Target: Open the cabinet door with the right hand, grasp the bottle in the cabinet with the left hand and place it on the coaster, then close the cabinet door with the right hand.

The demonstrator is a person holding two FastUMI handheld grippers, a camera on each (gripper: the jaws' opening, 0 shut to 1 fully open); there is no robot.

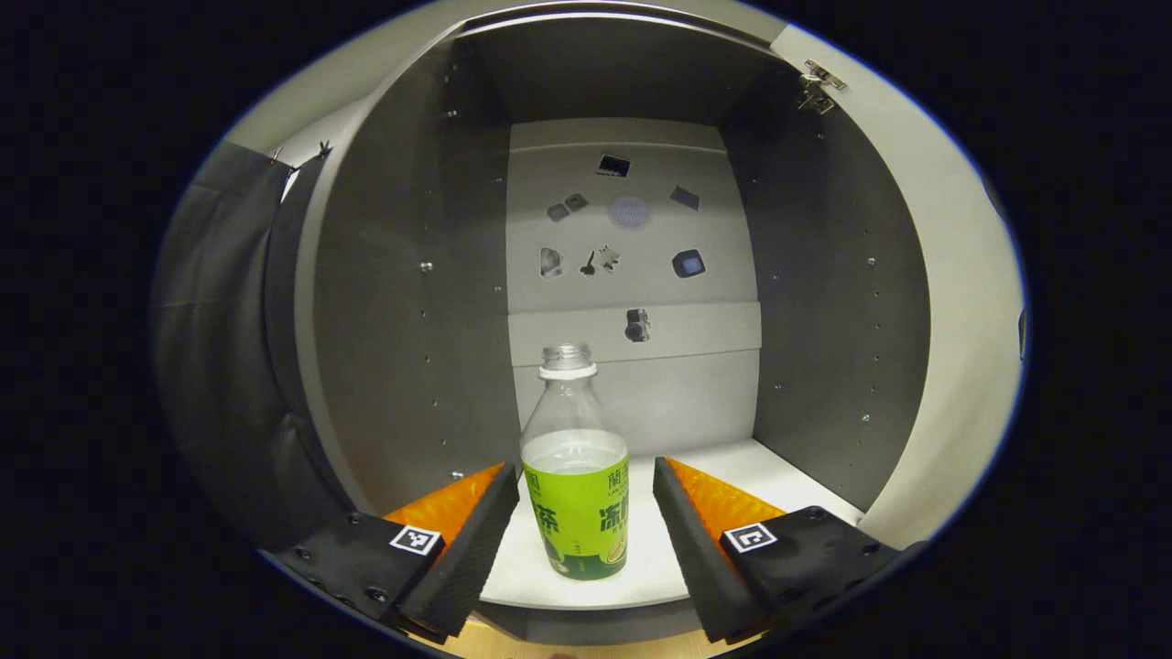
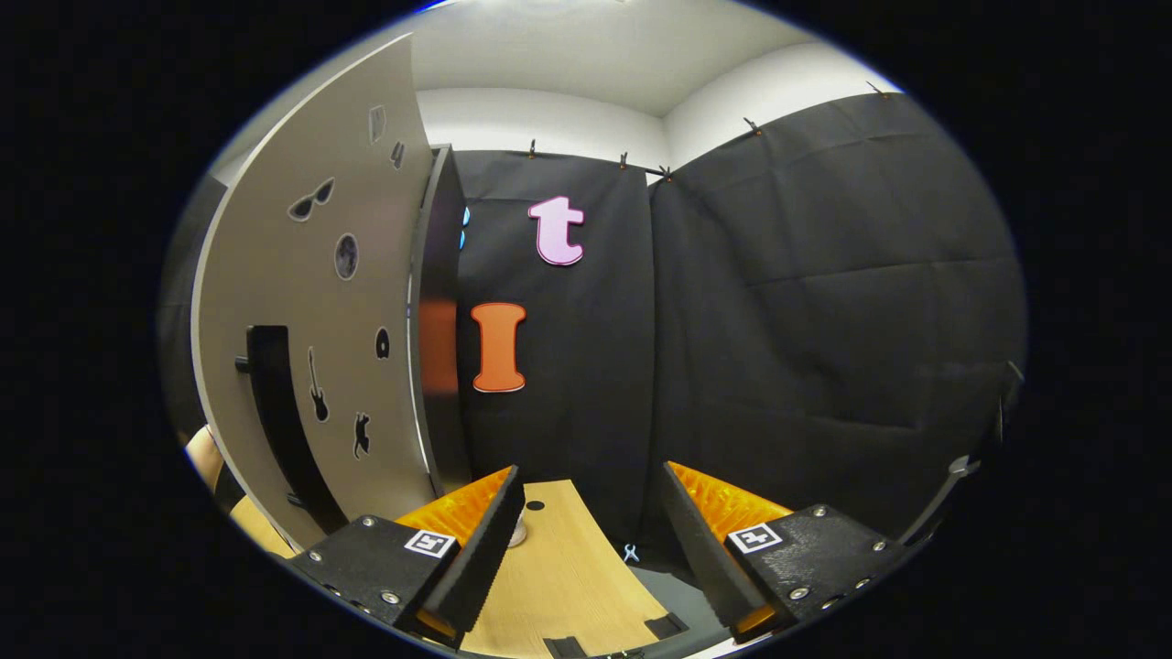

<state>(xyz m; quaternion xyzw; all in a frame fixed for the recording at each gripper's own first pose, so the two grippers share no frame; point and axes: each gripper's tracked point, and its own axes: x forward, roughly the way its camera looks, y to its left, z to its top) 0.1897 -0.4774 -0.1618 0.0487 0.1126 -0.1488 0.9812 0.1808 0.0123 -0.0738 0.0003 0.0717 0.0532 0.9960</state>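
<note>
Jaws of left gripper (image 1: 580, 517) spread wide, flanking clear plastic bottle with green label (image 1: 575, 485), not touching; bottle upright on white shelf of grey cabinet (image 1: 824, 302). Right gripper (image 2: 591, 531) jaws apart, empty, beside open grey cabinet door (image 2: 302, 302) over wooden table (image 2: 568, 586).

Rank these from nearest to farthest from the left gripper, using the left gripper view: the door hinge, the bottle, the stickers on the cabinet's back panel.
1. Bottle, between the open jaws, at the shelf's front.
2. Stickers, on the back panel behind it.
3. Door hinge, upper right.
</note>
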